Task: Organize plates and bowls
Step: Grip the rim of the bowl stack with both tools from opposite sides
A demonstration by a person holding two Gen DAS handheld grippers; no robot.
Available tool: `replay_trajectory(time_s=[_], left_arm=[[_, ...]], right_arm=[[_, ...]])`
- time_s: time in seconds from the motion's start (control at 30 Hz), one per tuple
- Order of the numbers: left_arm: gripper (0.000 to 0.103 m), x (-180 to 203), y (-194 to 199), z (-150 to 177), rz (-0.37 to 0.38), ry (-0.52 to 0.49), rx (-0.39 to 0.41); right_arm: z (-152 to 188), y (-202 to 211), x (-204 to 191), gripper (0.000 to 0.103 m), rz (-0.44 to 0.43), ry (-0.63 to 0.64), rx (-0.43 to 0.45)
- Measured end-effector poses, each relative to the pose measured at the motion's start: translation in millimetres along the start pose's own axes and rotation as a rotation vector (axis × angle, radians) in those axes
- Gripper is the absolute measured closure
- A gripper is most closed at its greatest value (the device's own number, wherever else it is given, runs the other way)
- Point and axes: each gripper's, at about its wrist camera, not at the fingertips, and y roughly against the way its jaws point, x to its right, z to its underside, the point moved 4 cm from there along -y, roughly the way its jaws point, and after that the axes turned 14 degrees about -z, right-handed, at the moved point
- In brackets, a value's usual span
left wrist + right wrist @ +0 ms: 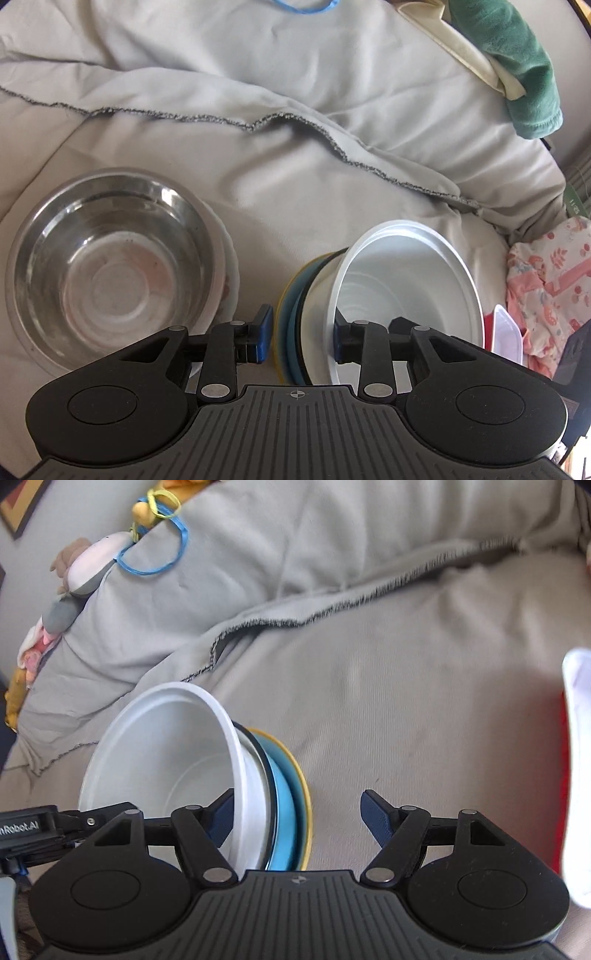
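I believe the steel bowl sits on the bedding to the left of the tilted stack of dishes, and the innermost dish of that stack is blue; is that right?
Not quite. The innermost dish of the tilted stack is a white bowl; blue and yellow dishes sit behind it. The left wrist view shows this, and the right wrist view agrees. The steel bowl does sit on the bedding to the left of the stack.

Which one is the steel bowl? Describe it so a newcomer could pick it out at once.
Start from the beige cloth-covered surface below the frayed blanket edge. Two groups of dishes sit on it: a tilted stack of nested bowls and, apart from it on the other side of the left gripper, the steel bowl. It alone is shiny metal, sits upright, and rests on a white plate.
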Motion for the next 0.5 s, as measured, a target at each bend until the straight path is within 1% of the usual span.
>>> replay_trajectory(time_s=[0.1,0.17,0.23,0.27,0.3,0.37,0.4,0.5], left_arm=[[0.063,-1.3,-6.5,4.5,0.007,0.012,-0.026],[0.061,-2.7,-12.8,7.6,0.018,0.03,-0.054],[0.063,-3.4,-18.1,10.3,0.033,0.042,-0.078],[0.065,-3.0,-20.6,11.5,0.042,0.044,-0.092],[0.066,-2.7,-22.9,12.9,0.054,0.048,-0.107],[0.065,-3.4,-25.2,14.6,0.067,0.053,-0.123],[0.065,-4.3,-25.5,15.0,0.072,0.056,-0.127],[0.065,-8.3,-25.8,16.4,0.097,0.083,-0.131]], right_arm=[[4.4,-8.4,3.8,0.03,-0.062,-0.052,-0.053],[8.1,-12.2,3.2,0.03,-0.08,-0.062,-0.075],[11.5,-14.9,0.1,0.031,-0.083,-0.05,-0.09],[12.7,-15.7,-2.1,0.033,-0.085,-0.043,-0.095],[13.3,-17.1,-3.9,0.035,-0.09,-0.04,-0.101],[15.3,-19.5,-5.4,0.045,-0.108,-0.044,-0.118],[16.0,-20.8,-5.8,0.045,-0.122,-0.051,-0.13],[16.2,-21.2,-7.5,0.045,-0.119,-0.048,-0.13]])
